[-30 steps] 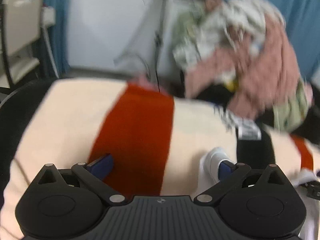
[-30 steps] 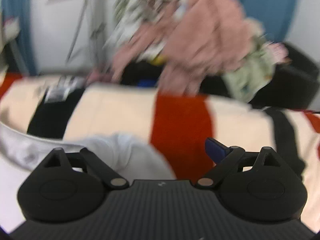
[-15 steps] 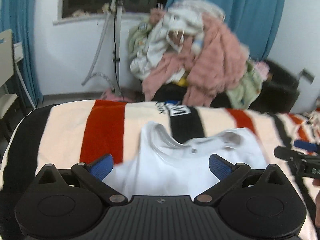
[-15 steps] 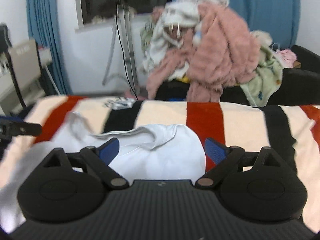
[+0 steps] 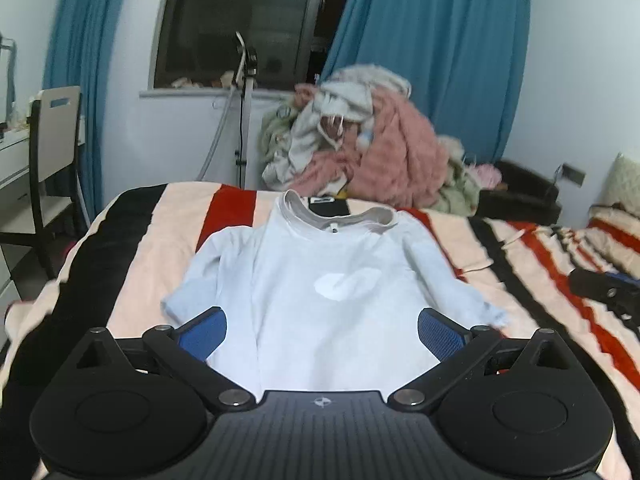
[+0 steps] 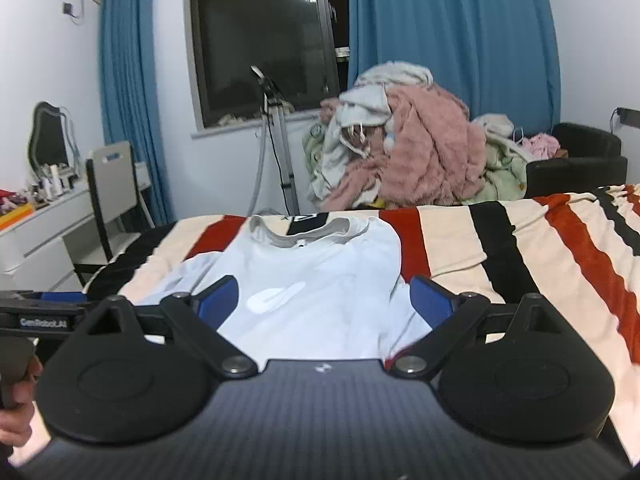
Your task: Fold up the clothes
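Shirt: A white long-sleeved shirt (image 5: 332,288) is lying flat on the striped blanket (image 5: 152,232), front side up, with its grey collar (image 5: 336,220) at the far end and both sleeves lying out to the sides. Half a second ago it was still bunched up and wavy near the grippers; now it is spread out smooth.

Left gripper: The left gripper (image 5: 322,326) is hanging over the near end of the shirt with its blue pads (image 5: 204,330) far apart and nothing between them. One second ago it was down low against the blanket; now it is sitting back and higher.

Right gripper: The right gripper (image 6: 324,300) is also spread wide and holding nothing, with the shirt showing between its pads. In the left view it is peeking in at the right edge (image 5: 604,288), well apart from the shirt.

Hand: A hand (image 6: 16,400) is gripping the left tool's handle at the left edge of the right view.

Behind the bed: A big pile of clothes (image 6: 400,160) is sitting by the blue curtains (image 6: 452,40).
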